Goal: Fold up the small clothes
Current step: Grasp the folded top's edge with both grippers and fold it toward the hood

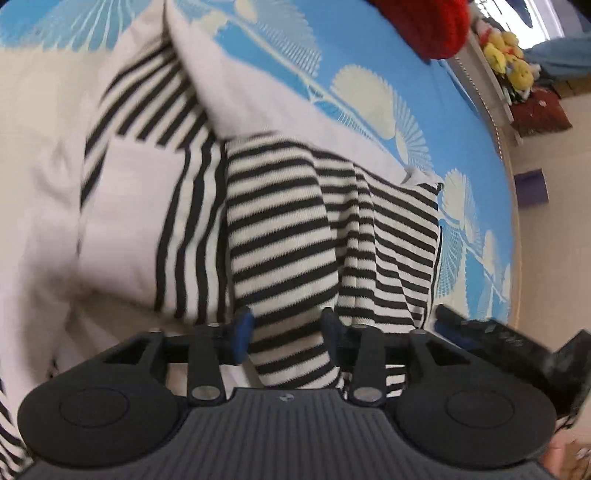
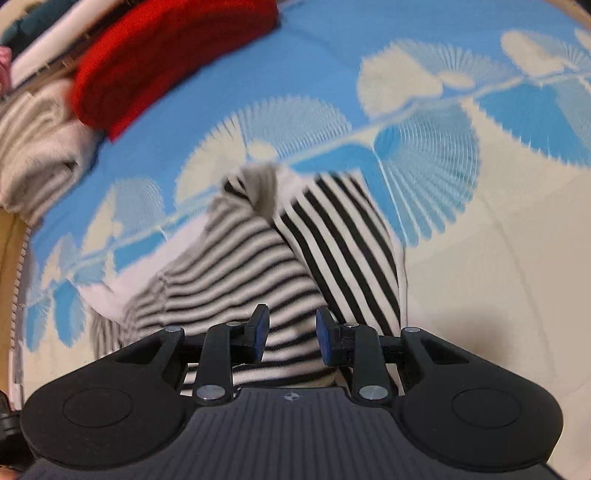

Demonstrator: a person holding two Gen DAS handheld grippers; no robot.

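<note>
Striped garment (image 1: 291,236) runs from between both half-open grippers, left (image 1: 286,332) and right (image 2: 291,332), toward the far side; grip unclear, likely neither clamps.

garment (image 1: 288,229) on bedspread (image 1: 369,55) — knit (image 2: 173,55) prob. behind

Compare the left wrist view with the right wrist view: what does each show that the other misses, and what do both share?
Left wrist only: yellow plush toys on a shelf at the far edge, a plain white cloth beside the stripes, and the other claw's black body at lower right.

Right wrist only: a pile of folded clothes at upper left, under the red knit.

Both: the striped garment running between each claw's fingers, the blue patterned sheet, and the red knit.
</note>
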